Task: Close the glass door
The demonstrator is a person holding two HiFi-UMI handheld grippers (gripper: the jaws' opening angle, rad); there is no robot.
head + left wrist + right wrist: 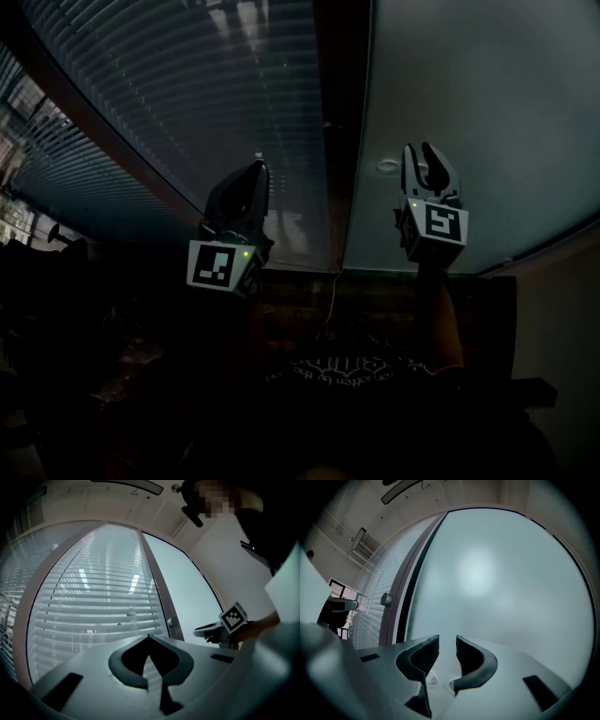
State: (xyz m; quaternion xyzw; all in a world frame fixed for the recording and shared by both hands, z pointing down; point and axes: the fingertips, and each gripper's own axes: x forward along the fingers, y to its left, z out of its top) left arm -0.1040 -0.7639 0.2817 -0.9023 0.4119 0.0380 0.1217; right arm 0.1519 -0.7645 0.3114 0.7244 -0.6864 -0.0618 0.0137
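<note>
The frosted glass door (478, 112) fills the right of the head view, and a pane with slatted blinds (187, 103) fills the left. A dark upright frame (342, 131) divides them. A small round knob (386, 599) sits on the frame, and it also shows as the knob (172, 620) in the left gripper view. My right gripper (427, 157) is raised in front of the frosted pane (497, 573), open by a narrow gap, holding nothing (447, 640). I cannot tell whether it touches the glass. My left gripper (255, 173) is held up before the blinds (93, 606), shut and empty (149, 638).
The room below the panes is dark, with dim furniture (112, 356) and a thin cable (330, 298) hanging under the frame. A white wall (220, 559) stands right of the door. A ceiling fixture (401, 488) is overhead. A person's arm (436, 319) holds the right gripper.
</note>
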